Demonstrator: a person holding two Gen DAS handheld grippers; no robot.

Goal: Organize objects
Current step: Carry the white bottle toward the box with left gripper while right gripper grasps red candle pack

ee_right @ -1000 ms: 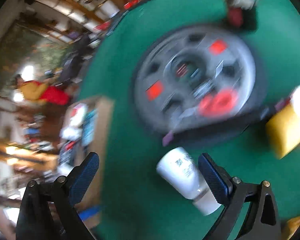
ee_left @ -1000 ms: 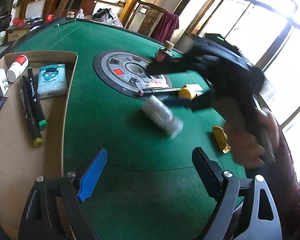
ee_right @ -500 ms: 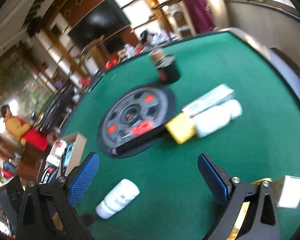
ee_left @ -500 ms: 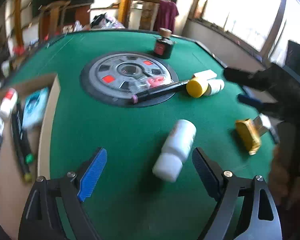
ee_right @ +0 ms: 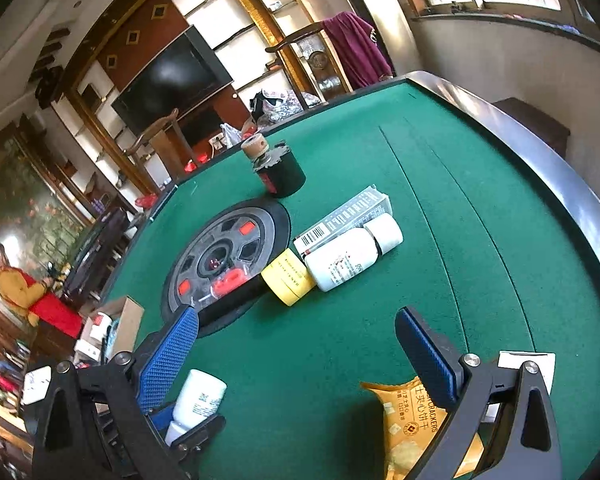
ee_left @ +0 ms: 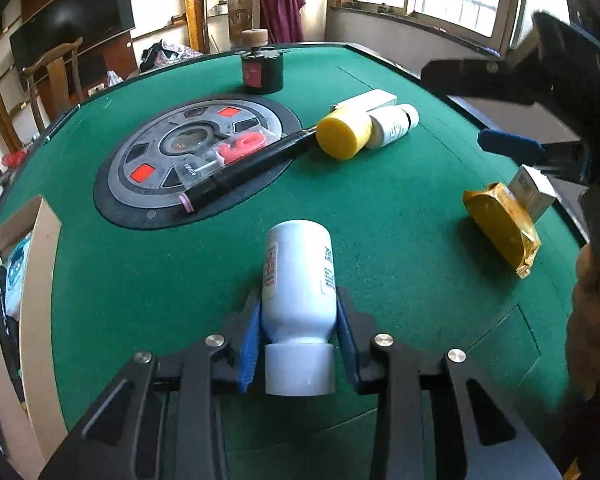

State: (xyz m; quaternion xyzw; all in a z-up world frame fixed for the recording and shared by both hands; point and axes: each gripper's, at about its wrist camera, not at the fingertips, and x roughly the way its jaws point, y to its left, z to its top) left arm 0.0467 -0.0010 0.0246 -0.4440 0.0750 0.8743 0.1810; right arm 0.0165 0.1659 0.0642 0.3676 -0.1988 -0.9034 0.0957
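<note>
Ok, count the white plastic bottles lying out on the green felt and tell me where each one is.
2. One white bottle lies between the left gripper pads, jaws closing on it. The other bottle lies beside the yellow jar. The cardboard box at the left may hide more.

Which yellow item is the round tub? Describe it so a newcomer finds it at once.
Start at the grey disc in the green table. Off its right edge, at the black marker's tip, lies the yellow tub against a white bottle. It is a squat cylinder, unlike the flat cracker packet.
</note>
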